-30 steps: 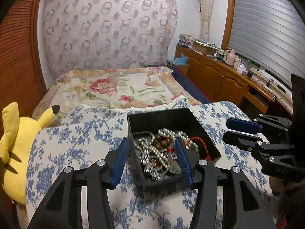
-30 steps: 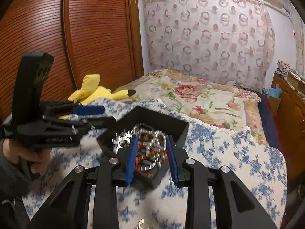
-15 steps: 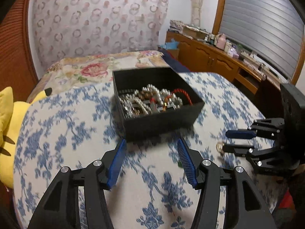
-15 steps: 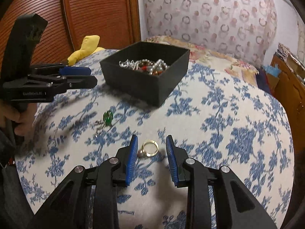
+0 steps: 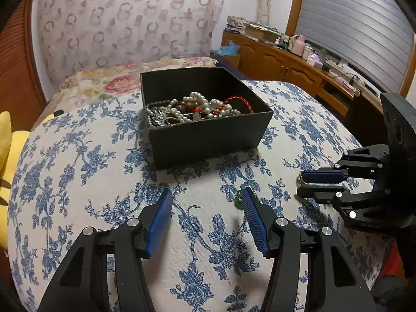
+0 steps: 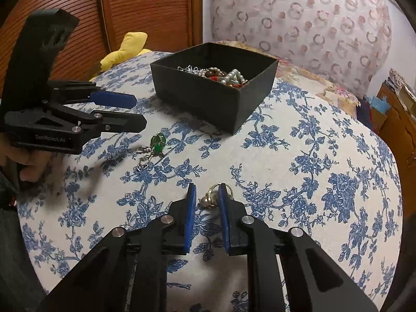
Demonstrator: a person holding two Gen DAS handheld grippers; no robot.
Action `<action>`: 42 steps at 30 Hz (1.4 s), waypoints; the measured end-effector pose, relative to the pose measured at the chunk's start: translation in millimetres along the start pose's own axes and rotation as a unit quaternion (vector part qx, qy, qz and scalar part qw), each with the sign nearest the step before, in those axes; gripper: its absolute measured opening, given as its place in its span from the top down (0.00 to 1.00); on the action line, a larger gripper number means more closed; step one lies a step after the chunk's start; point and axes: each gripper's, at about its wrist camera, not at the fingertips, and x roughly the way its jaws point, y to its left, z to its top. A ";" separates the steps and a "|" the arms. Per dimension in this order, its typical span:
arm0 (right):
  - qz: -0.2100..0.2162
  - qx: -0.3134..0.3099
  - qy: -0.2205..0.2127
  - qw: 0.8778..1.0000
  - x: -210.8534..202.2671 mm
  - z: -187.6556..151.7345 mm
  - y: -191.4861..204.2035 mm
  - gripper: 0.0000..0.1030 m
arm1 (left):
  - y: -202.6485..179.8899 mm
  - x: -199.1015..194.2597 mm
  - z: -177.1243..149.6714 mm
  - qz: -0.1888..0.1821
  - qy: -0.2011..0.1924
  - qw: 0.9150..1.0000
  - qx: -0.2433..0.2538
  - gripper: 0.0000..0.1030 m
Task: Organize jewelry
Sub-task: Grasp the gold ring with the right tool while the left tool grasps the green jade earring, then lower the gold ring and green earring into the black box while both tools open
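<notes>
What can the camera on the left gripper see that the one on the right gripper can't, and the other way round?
Only the left wrist view shows the window blind and the cluttered wooden counter.

Only the right wrist view shows the gold ring plainly, between the closing fingers of the right gripper, and the hand holding the left gripper.

Both show the black box of jewelry, the green pendant, the flowered cloth and the yellow plush toy.

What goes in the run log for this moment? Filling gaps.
right gripper: closing around gold ring | left gripper: open, near green pendant | black box: untouched
</notes>
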 end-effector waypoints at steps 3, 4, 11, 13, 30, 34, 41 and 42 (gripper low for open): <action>-0.007 -0.010 -0.001 1.000 0.0 -0.7 0.6 0.86 | -3.4 2.3 0.6 -0.003 0.004 1.000 0.003 0.48; -0.004 -0.010 -0.002 1.000 -0.4 -1.1 -0.1 0.87 | -4.9 3.2 0.7 -0.004 0.005 1.000 0.005 0.48; -0.007 0.012 -0.016 1.000 -5.5 -4.0 -9.6 0.89 | -19.7 11.5 3.2 -0.014 0.015 0.999 0.024 0.48; -0.006 0.016 -0.019 1.000 -6.7 -4.3 -11.2 0.89 | -22.0 13.9 4.3 -0.014 0.018 0.999 0.029 0.48; -0.004 0.030 -0.030 0.999 -11.7 -5.3 -20.0 0.89 | -36.0 25.3 5.8 -0.006 0.034 0.998 0.058 0.84; -0.004 0.032 -0.033 0.999 -13.3 -3.1 -21.9 0.89 | -33.2 21.5 7.9 -0.011 0.029 0.998 0.052 0.84; -0.004 0.032 -0.053 0.998 -21.5 12.3 -22.2 0.89 | -27.8 1.3 24.2 -0.022 -0.007 0.999 0.038 0.84; -0.004 0.030 -0.058 0.998 -23.4 16.4 -21.6 0.89 | -27.0 -2.1 27.6 -0.023 -0.014 0.999 0.036 0.84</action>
